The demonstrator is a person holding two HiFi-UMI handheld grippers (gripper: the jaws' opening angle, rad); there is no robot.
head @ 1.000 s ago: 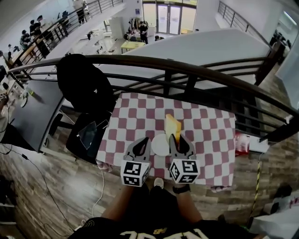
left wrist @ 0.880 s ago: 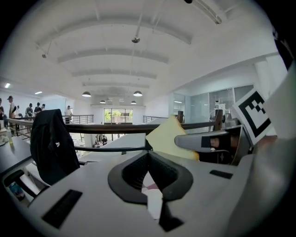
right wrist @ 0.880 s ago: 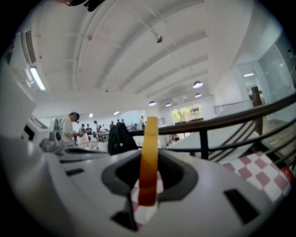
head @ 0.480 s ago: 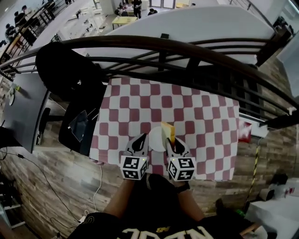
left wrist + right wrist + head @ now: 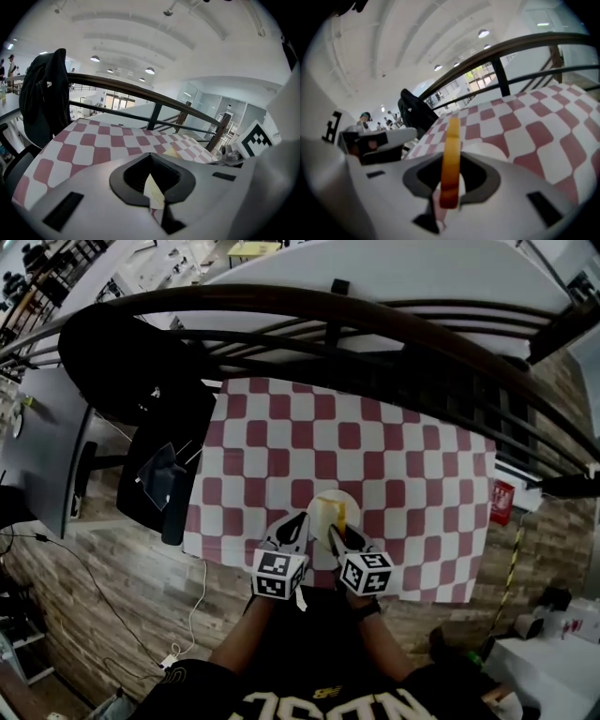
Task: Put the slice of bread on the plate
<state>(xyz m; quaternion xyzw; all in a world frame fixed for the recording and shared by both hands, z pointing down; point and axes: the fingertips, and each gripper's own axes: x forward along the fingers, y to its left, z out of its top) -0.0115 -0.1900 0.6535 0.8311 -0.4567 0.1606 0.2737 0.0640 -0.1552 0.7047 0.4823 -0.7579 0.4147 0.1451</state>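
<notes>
A yellow slice of bread [image 5: 329, 516] stands on edge between the jaws of my right gripper [image 5: 337, 534], which is shut on it. It hangs just over the white plate [image 5: 350, 503] near the front edge of the checked table. The right gripper view shows the slice edge-on [image 5: 451, 159], upright in the jaws, with the plate [image 5: 486, 150] pale beyond it. My left gripper [image 5: 294, 527] sits close beside the right one, at the plate's left rim. Its jaws stand together and hold nothing. A corner of the bread [image 5: 171, 152] peeks over them.
The red-and-white checked cloth [image 5: 281, 427] covers the table. A dark curved railing [image 5: 375, 329] runs behind it. A black chair with a dark jacket [image 5: 141, 371] stands at the left. A red packet [image 5: 503, 502] lies off the table's right side.
Both grippers have come down toward the table. The bread slice was held high above the cloth and is now low, right over the plate.
</notes>
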